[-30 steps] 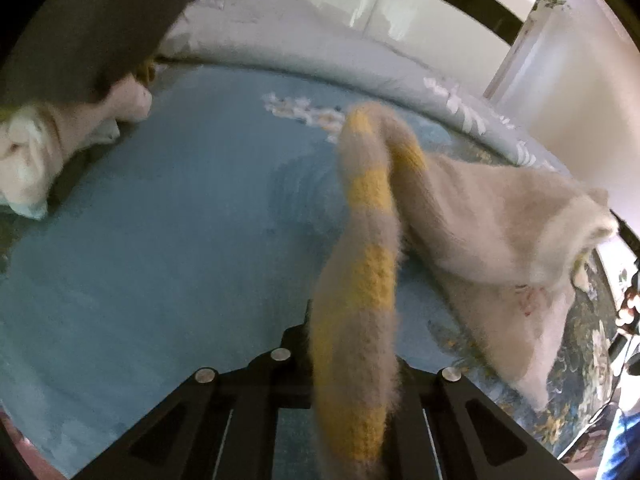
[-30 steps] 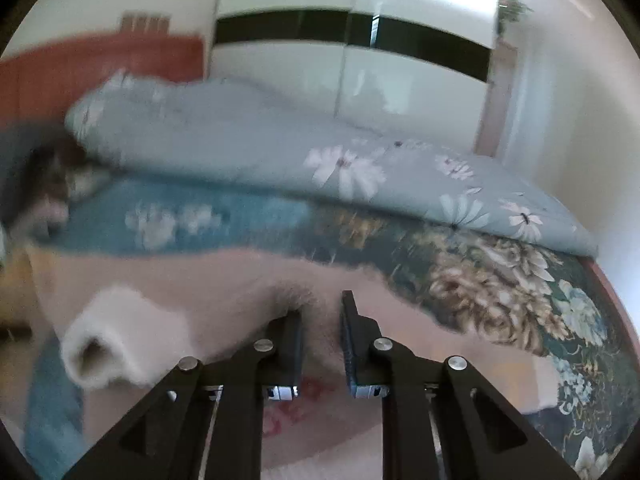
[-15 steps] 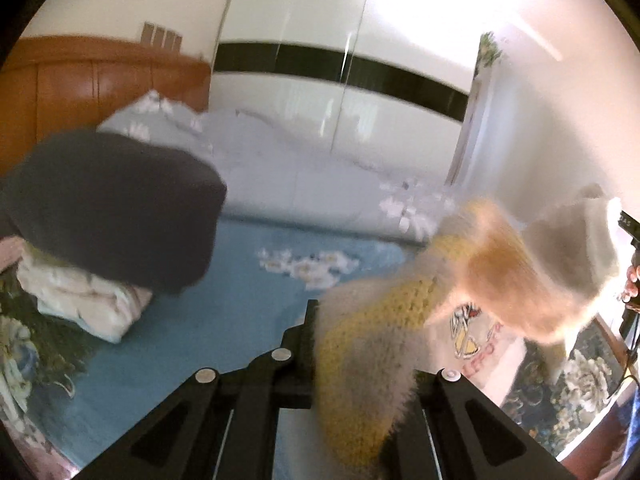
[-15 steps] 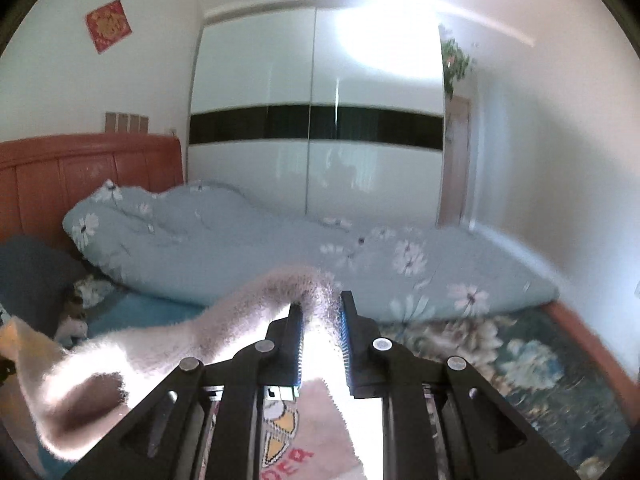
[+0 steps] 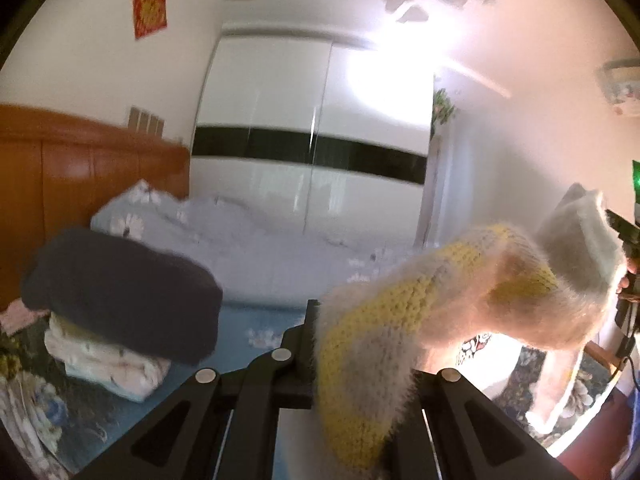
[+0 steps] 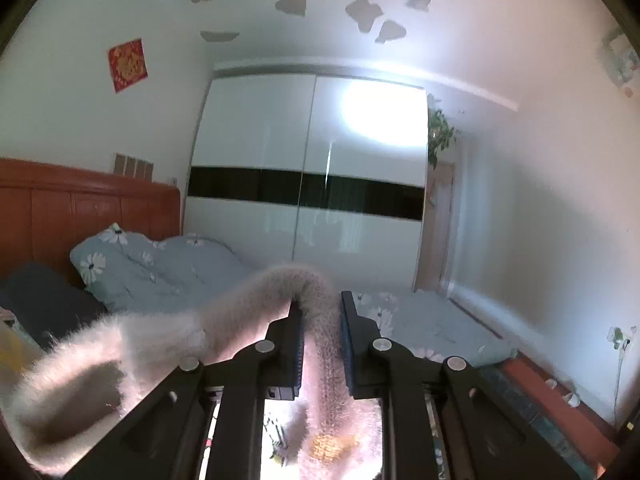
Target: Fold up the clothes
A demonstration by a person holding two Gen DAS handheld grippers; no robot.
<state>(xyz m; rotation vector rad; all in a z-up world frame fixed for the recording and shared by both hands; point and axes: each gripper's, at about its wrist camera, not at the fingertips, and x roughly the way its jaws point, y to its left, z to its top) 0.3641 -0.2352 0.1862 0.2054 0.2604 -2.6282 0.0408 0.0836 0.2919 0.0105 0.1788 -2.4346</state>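
Note:
A fuzzy sweater (image 5: 404, 312), cream-grey with yellow stripes, hangs stretched in the air between my two grippers, above the bed. My left gripper (image 5: 352, 344) is shut on its striped part; the cloth covers the right finger. My right gripper (image 6: 320, 328) is shut on a grey-pink fold of the same sweater (image 6: 308, 292), with a sleeve opening (image 6: 76, 404) drooping to the left. The right gripper shows at the far right of the left wrist view (image 5: 624, 248).
A blue floral bedsheet (image 5: 244, 332) lies below. A stack of folded clothes topped by a dark garment (image 5: 120, 292) sits at the left. A rolled floral quilt (image 6: 168, 268) lies along the back, before a wooden headboard (image 6: 80, 208) and white wardrobe (image 6: 312, 184).
Both grippers have risen from the bed, lifting the sweater off the sheet. The views have tilted up from the bedding to the wardrobe and ceiling.

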